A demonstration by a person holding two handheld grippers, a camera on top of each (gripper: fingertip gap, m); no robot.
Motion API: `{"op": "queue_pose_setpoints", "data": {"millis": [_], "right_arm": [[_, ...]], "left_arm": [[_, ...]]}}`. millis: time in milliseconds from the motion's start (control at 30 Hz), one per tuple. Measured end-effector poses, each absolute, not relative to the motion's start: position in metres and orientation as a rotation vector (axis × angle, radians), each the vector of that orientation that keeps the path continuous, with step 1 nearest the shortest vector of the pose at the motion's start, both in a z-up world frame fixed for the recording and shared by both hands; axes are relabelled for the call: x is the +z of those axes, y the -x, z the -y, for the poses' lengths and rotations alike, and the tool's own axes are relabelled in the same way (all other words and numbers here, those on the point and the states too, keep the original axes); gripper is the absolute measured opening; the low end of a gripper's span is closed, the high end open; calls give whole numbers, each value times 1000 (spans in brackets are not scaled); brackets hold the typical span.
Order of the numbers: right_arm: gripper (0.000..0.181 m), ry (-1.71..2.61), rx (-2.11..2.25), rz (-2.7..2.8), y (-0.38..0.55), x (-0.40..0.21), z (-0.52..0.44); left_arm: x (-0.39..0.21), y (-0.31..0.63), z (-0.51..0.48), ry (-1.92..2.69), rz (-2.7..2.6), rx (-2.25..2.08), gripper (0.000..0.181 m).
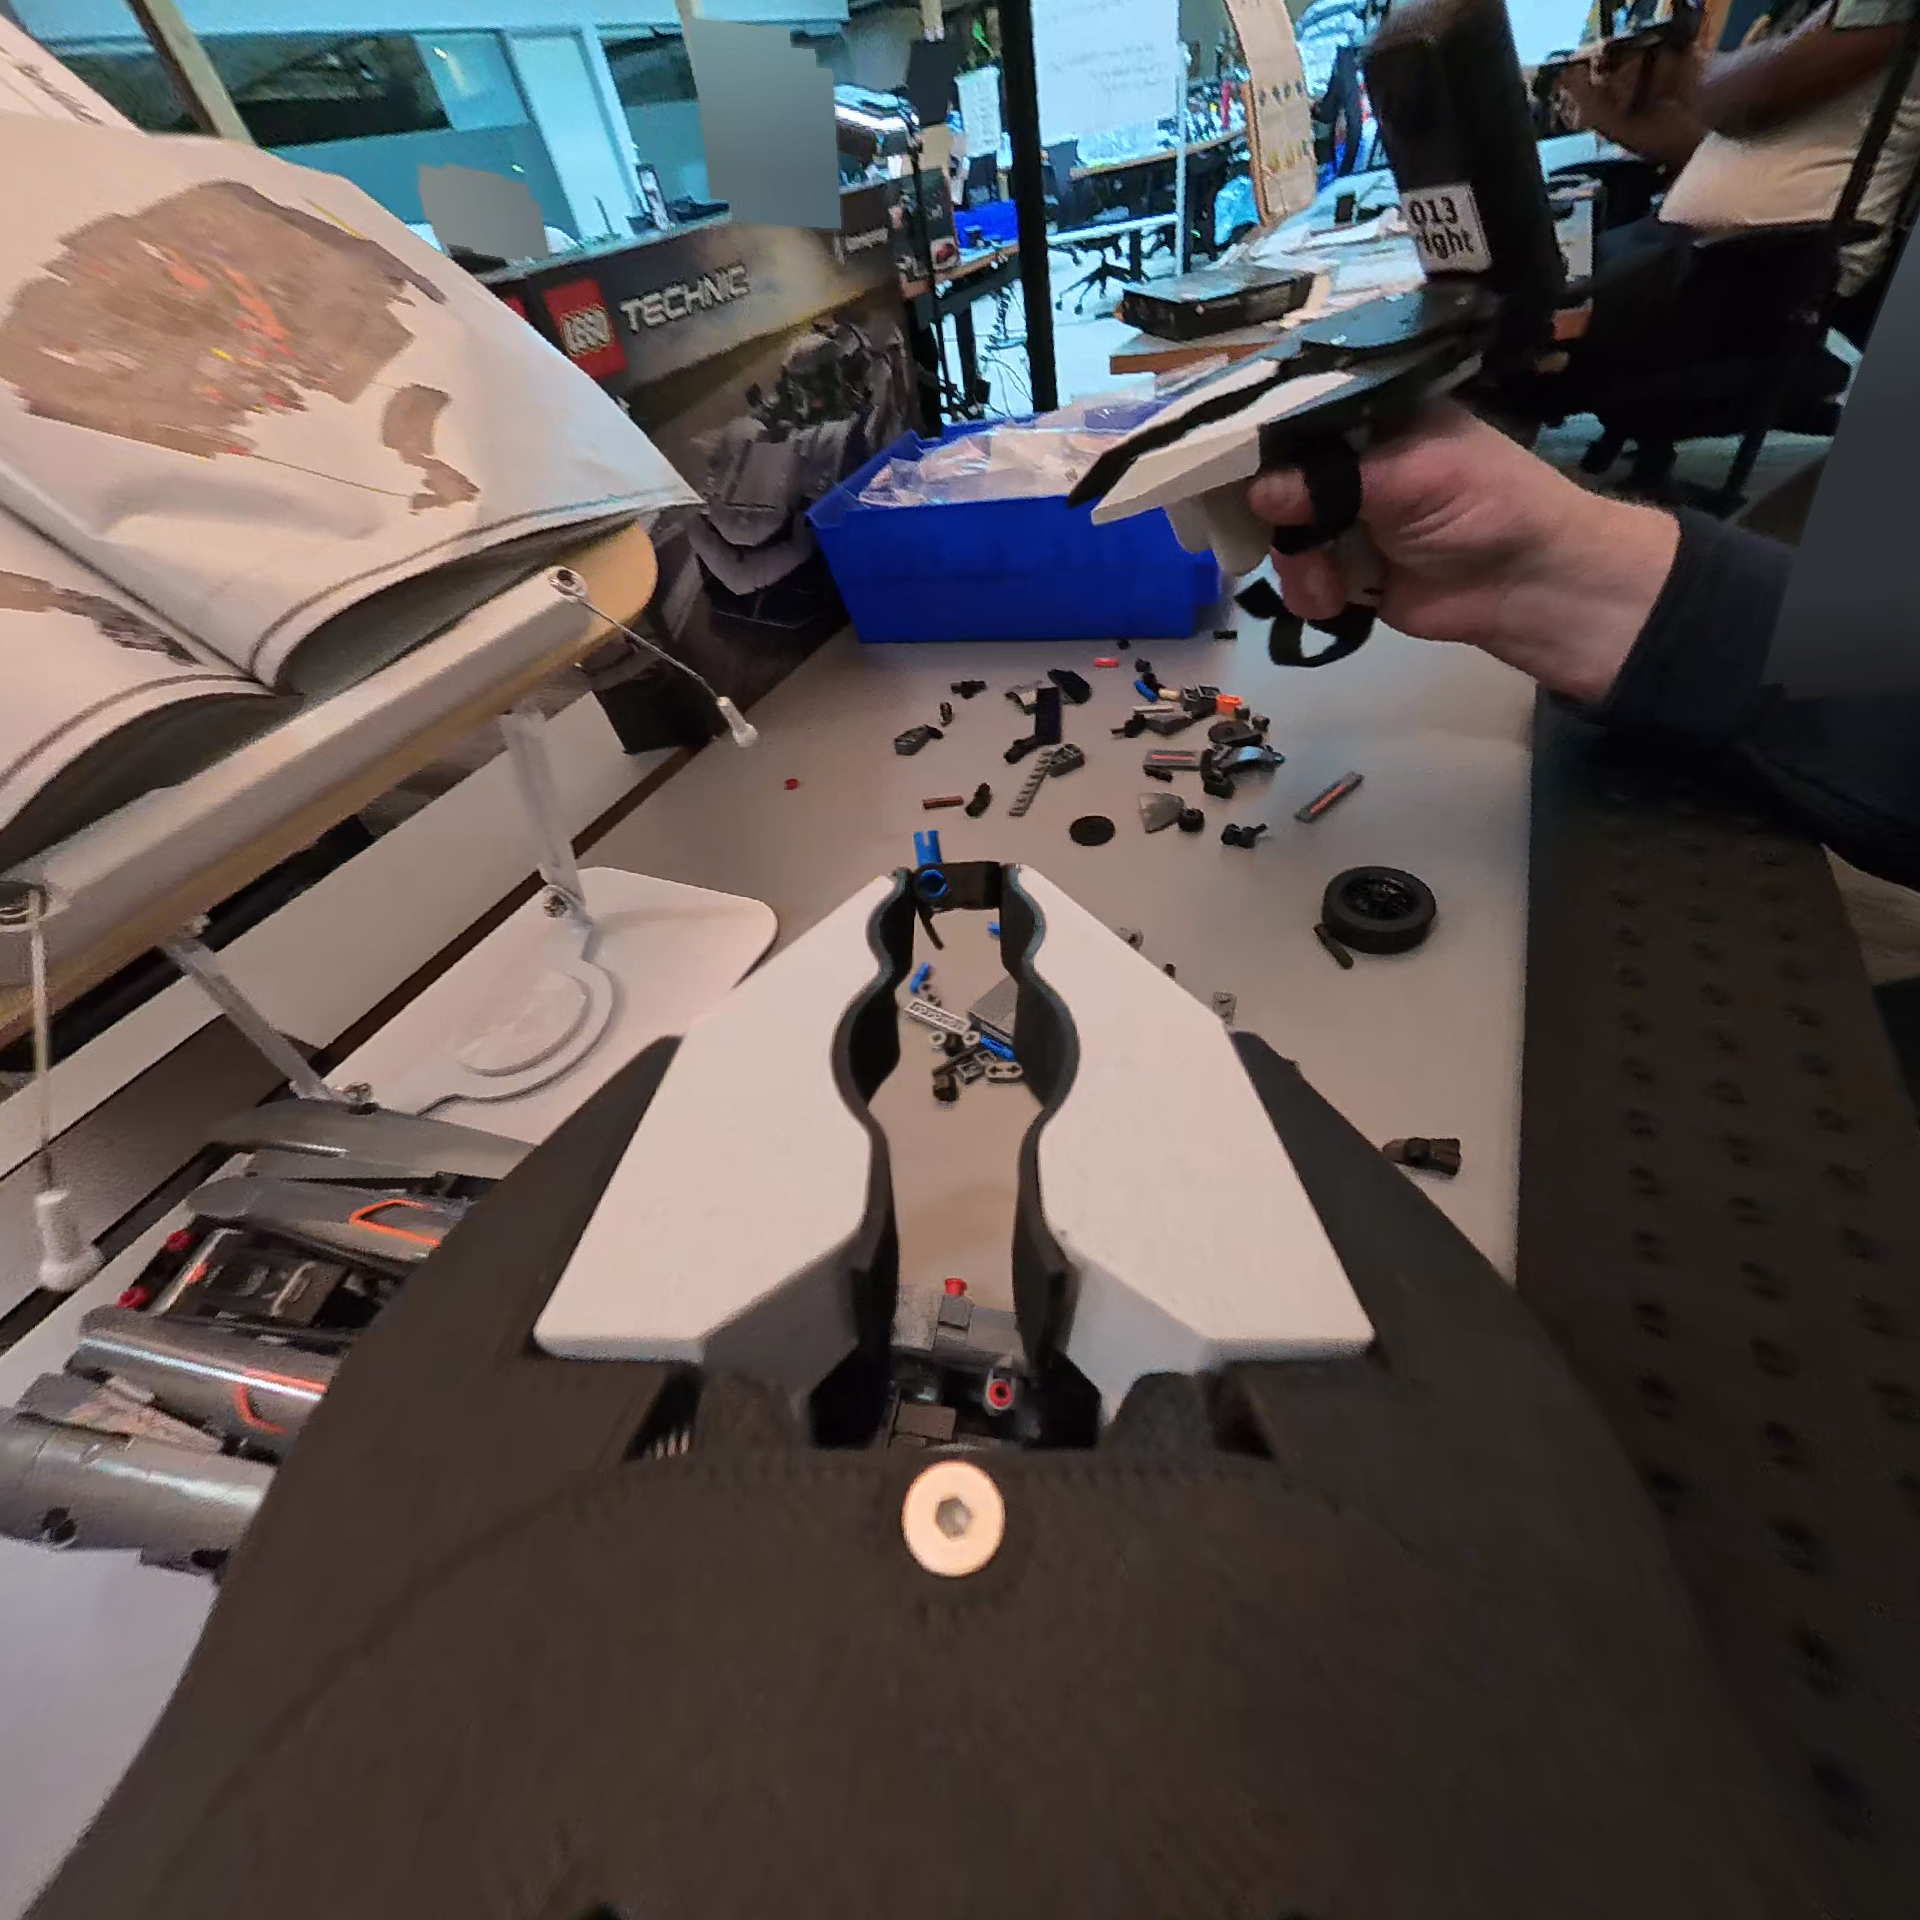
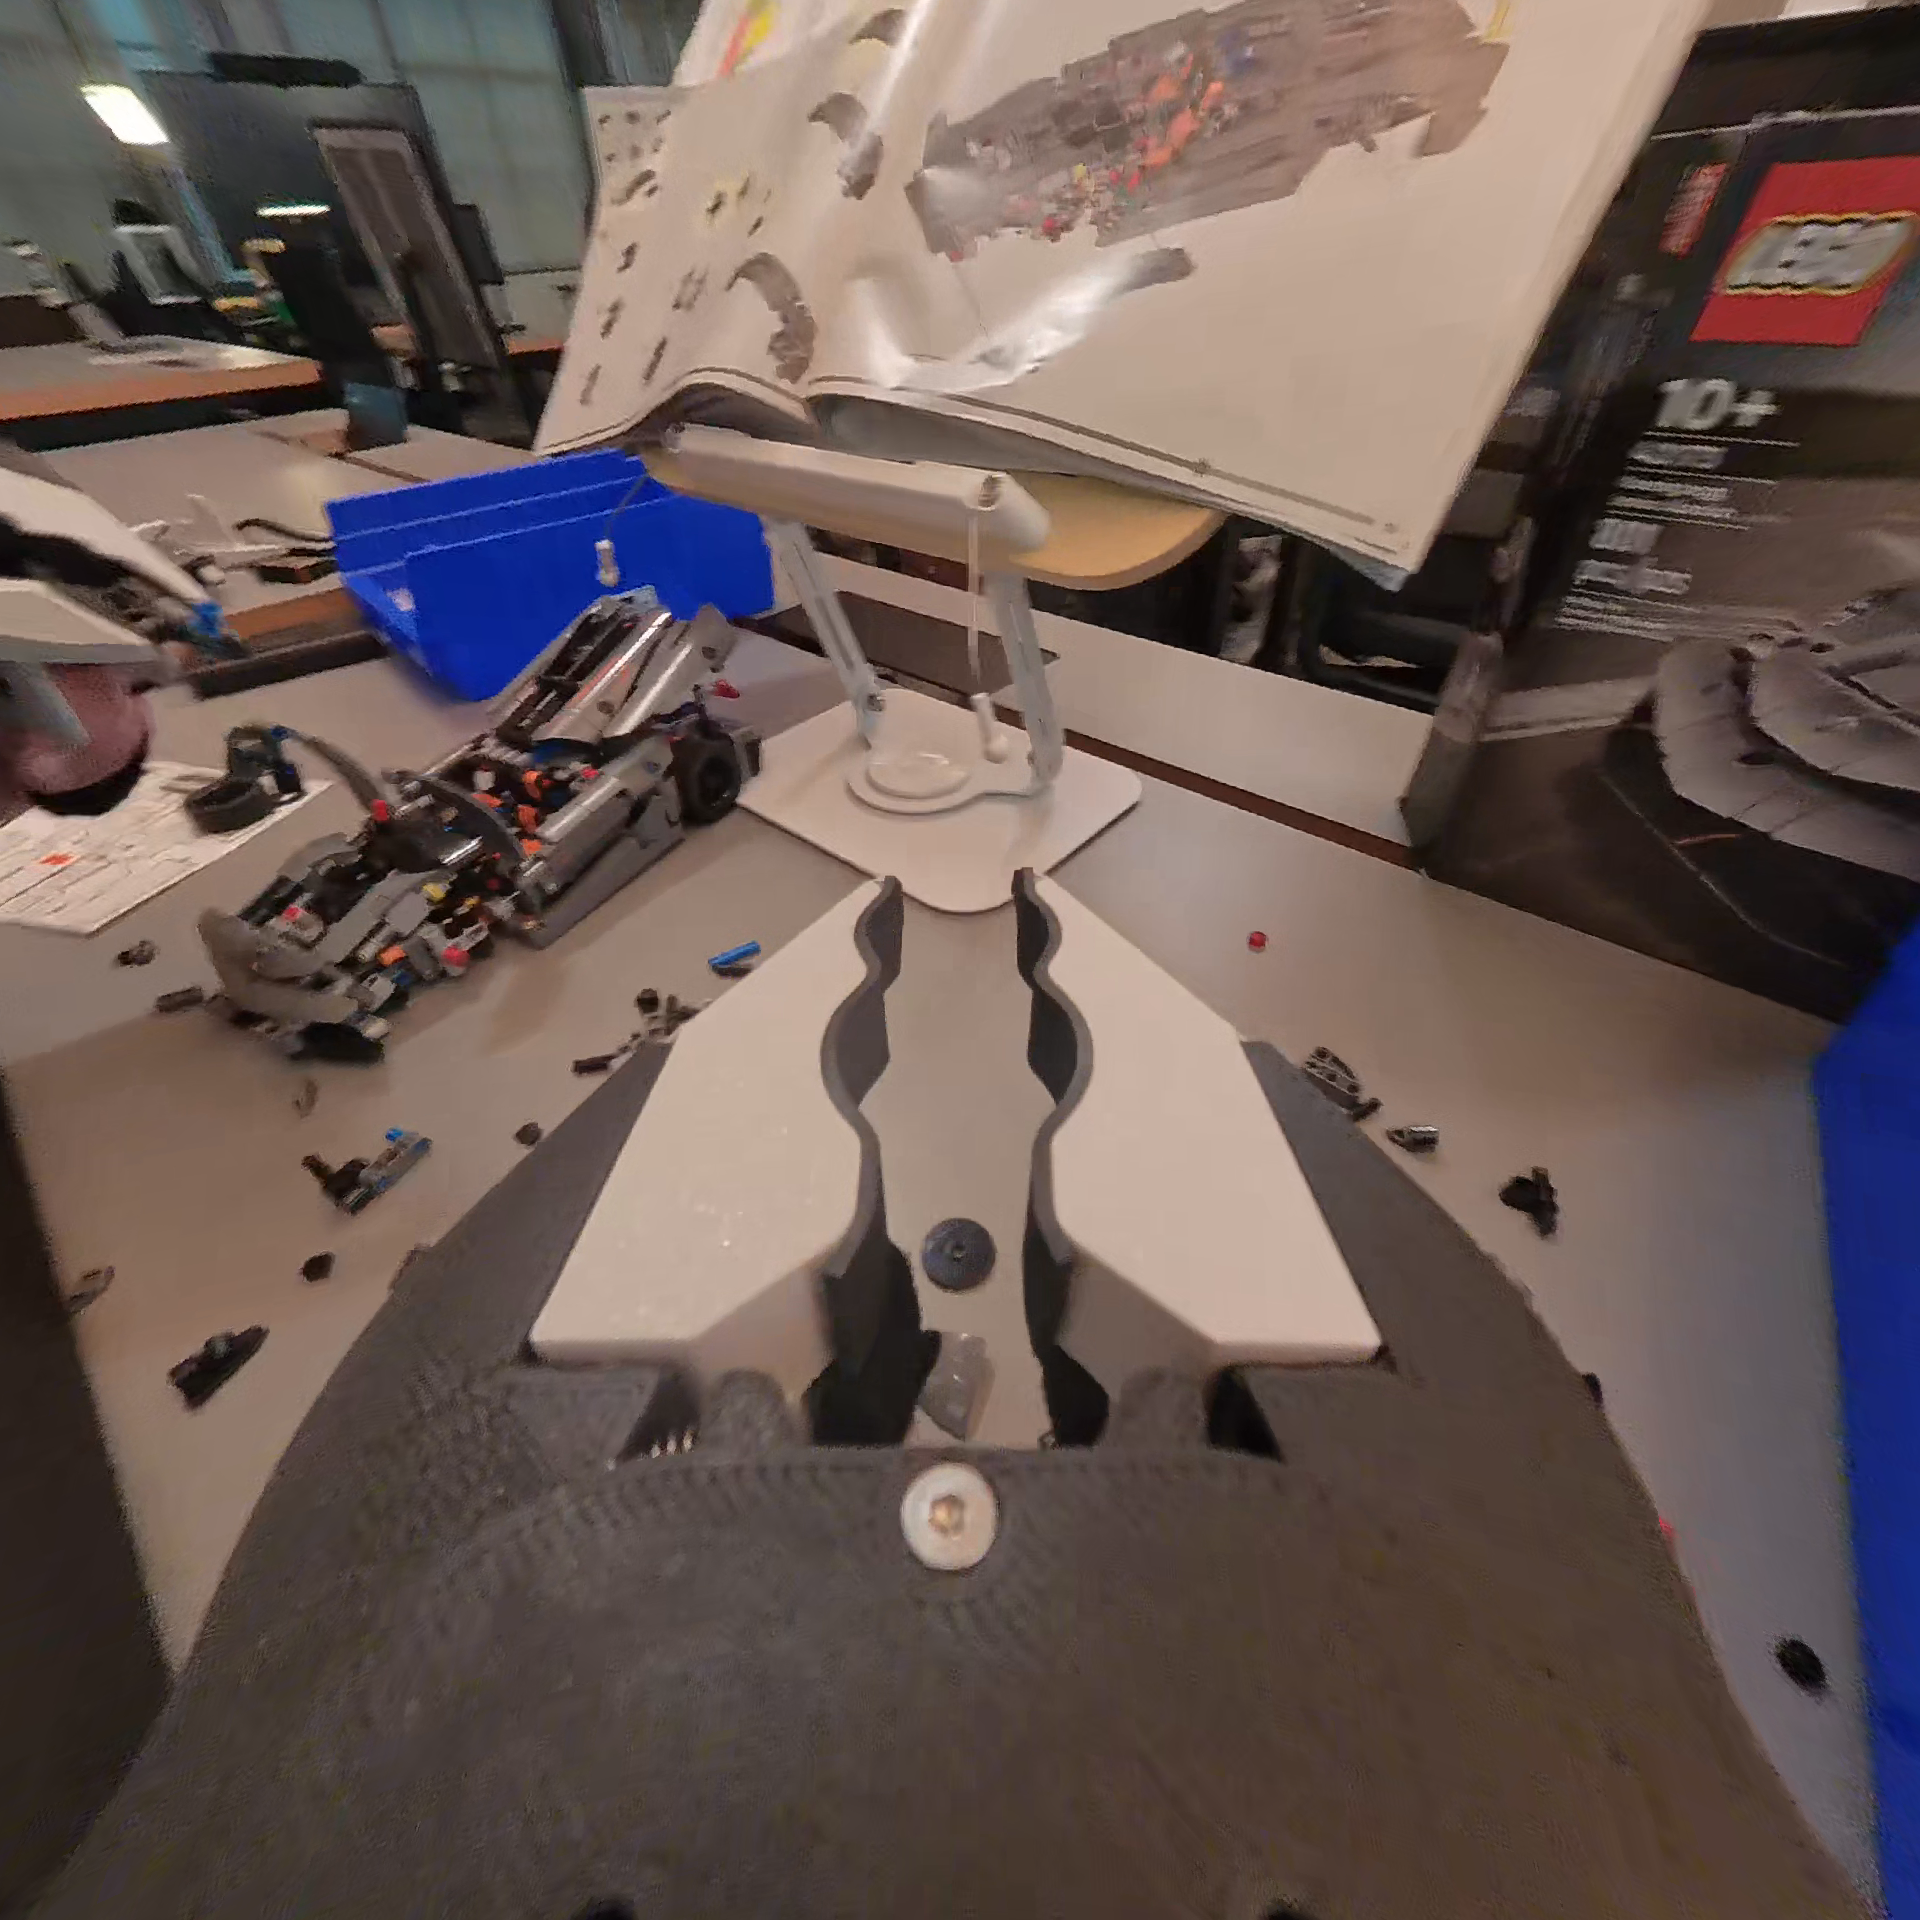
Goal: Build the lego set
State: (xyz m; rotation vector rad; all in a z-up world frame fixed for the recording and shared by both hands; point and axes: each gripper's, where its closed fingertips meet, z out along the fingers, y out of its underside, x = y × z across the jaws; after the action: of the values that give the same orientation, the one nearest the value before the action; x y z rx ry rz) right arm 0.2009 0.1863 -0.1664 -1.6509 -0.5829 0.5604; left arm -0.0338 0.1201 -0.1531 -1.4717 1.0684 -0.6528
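Note:
My left gripper (image 1: 961,883) is shut on a small black Lego piece with a blue pin (image 1: 932,871) and holds it above the grey table (image 1: 790,831). It also shows at the left edge of the right wrist view (image 2: 192,629). My right gripper (image 2: 956,894) is open and empty above the table; a hand holds it up at the upper right of the left wrist view (image 1: 1091,497). The part-built grey car model (image 2: 468,831) lies left of the book stand and also shows at lower left in the left wrist view (image 1: 208,1309). Loose Lego parts (image 1: 1153,748) lie scattered ahead.
An open instruction booklet (image 2: 1039,260) rests on a white stand (image 2: 935,810). A black wheel (image 1: 1377,909) lies at the right. A blue bin with bags (image 1: 997,561) and the set's box (image 2: 1714,571) stand at the back. A black mat (image 1: 1714,1299) covers the table's right side. There is about 25 cm between the tips of the two grippers. The black wheel (image 1: 1377,909) is closer to my right gripper, around 20 cm from its tips; the left tips are 25 cm off.

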Motion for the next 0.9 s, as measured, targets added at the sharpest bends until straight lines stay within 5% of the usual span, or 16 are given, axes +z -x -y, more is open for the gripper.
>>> {"op": "queue_pose_setpoints", "data": {"millis": [900], "right_arm": [[23, 1773, 483, 598, -214, -189, -192]], "left_arm": [[-135, 51, -124, 1448, -980, -663, 13]]}}
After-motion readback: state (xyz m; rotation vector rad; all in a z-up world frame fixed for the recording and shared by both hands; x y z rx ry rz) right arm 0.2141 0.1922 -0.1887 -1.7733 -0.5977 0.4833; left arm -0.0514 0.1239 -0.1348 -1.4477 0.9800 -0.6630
